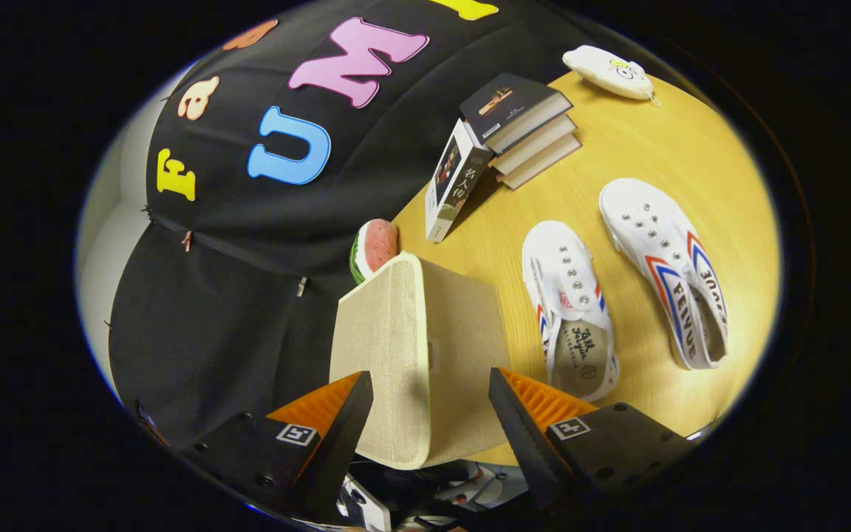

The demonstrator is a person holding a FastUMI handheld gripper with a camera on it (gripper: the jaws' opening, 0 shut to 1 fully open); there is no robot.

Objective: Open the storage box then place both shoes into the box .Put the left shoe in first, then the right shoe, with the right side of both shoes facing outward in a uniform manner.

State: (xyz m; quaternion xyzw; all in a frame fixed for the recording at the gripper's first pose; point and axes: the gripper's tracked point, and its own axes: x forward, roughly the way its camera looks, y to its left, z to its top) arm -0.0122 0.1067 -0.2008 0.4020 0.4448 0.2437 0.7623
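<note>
Between the spread fingers of the claw point(431, 395), which grips nothing, stands the beige cloth box point(418, 355), its near corner edge running up the gap, apart from both fingers. Just beyond the right finger lie two white shoes point(569, 307) point(665, 266) side by side on the yellow table point(640, 148), bare wood around them. Farther off sit stacked books point(525, 125).

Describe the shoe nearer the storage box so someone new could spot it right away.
Start at the beige box on the yellow table, between the open gripper fingers. Two white shoes lie beyond it; the nearer shoe sits sole down, insole showing, while the farther shoe is tipped, showing its striped side.
</note>
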